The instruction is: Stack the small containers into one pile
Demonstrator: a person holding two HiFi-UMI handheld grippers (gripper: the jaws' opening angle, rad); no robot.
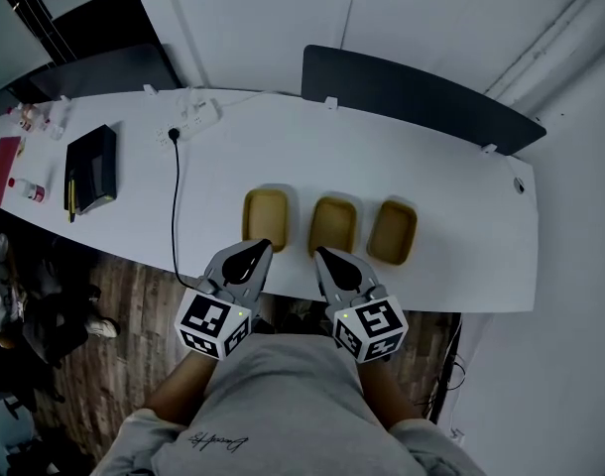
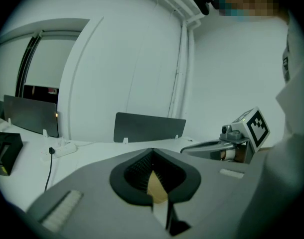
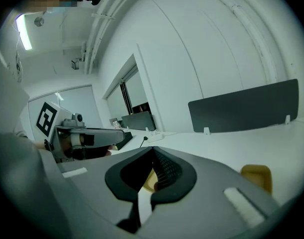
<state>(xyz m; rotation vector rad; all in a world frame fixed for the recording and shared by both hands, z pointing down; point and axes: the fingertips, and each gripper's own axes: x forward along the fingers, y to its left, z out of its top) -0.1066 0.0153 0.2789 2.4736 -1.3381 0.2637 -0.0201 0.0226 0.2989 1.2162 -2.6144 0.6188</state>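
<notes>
Risk in the head view: left gripper (image 1: 255, 250) and right gripper (image 1: 324, 256), both with jaws pressed together and empty, hover near the front edges of the left container (image 1: 266, 214) and middle container (image 1: 333, 224) at frame centre, so a closed tip could shove one away. In the left gripper view, then the right gripper view, each container is only a tan sliver under the jaws, so aim may suffer.

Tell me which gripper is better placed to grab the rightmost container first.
Right, probably. The right gripper sits before the middle container, next to the rightmost container; the left gripper faces the left container, farther off.
</notes>
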